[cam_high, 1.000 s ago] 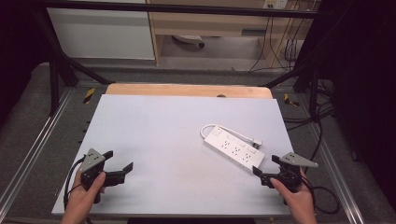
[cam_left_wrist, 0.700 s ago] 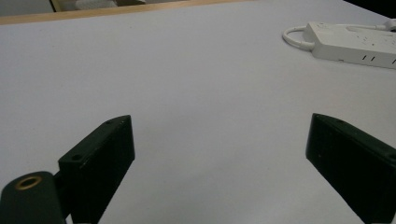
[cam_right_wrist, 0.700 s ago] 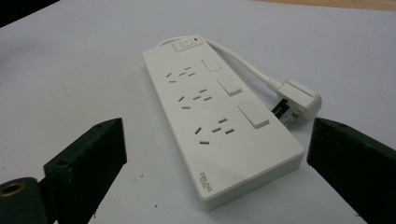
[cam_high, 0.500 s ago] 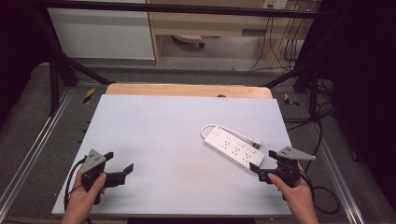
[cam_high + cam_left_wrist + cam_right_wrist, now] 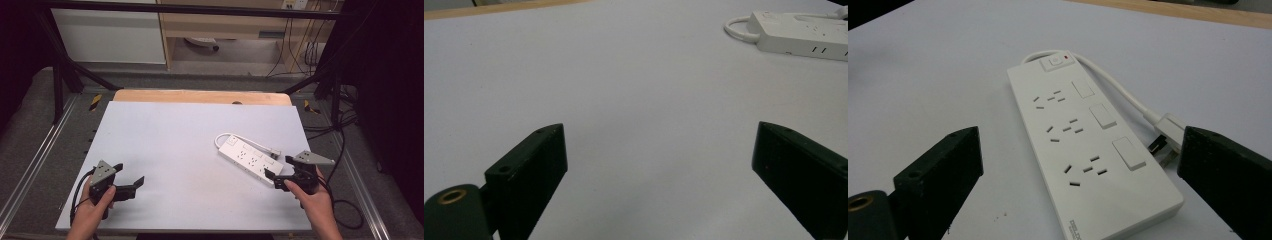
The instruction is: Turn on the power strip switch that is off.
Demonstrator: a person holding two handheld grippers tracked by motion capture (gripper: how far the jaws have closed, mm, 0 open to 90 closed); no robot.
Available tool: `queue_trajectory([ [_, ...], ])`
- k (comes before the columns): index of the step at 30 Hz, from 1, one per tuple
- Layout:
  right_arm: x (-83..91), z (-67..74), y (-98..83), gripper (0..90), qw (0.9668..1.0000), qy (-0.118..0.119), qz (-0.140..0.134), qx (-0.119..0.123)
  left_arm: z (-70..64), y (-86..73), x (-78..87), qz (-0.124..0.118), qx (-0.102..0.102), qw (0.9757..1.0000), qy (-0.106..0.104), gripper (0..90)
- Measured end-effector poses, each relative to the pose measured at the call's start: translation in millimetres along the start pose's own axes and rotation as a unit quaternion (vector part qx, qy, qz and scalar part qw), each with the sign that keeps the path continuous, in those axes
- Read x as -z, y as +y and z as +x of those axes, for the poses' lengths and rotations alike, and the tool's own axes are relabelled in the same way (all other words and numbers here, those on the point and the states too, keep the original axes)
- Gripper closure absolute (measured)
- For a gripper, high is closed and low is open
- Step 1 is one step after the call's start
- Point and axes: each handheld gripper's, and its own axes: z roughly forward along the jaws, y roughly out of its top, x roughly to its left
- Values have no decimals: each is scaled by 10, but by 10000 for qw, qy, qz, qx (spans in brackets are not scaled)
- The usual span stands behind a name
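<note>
A white power strip (image 5: 248, 157) lies flat on the white table (image 5: 190, 135), right of centre, with its cord looped behind it and its plug (image 5: 273, 151) beside it. In the right gripper view the strip (image 5: 1088, 145) has three sockets, three switches and a main button with a red light, and the plug (image 5: 1166, 135) lies near the right jaw. My right gripper (image 5: 280, 170) is open, its jaws either side of the strip's near end without touching. My left gripper (image 5: 131, 183) rests open at the table's front left, with nothing between its jaws; the strip (image 5: 804, 32) shows far off.
A wooden board edge (image 5: 200, 96) runs along the table's far side. Metal frame rails (image 5: 30, 160) flank the table. Black cables (image 5: 345, 150) hang off the right. A cabinet (image 5: 110, 30) and shelf stand beyond the table.
My right gripper has moved forward and left to the near end of the power strip. The left gripper has stayed where it was.
</note>
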Motion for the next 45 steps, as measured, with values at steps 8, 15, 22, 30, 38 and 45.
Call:
queue_trajectory([
  [8, 0, -6, 106, 40, 9999, 66, -143, 1, 6, -1, -7, 14, 0, 10000, 21, 76],
  [15, -14, -34, 230, 39, 9997, 40, -258, -13, 5, -7, -6, 43, -9, 10000, 33, 76],
  [22, -48, -46, 290, 34, 9995, 52, -295, -89, -5, -9, -14, 71, -22, 10000, -7, 75],
  [30, -135, -11, 336, 26, 9995, 82, -283, -136, -8, -11, -9, 73, -25, 10000, -14, 74],
  [38, -225, 30, 429, 26, 9994, 142, -287, -104, 4, -11, 3, 63, -24, 10000, 8, 74],
  [45, -282, 49, 514, 26, 9995, 189, -260, -29, 13, -14, 12, 64, -10, 10000, 40, 74],
])
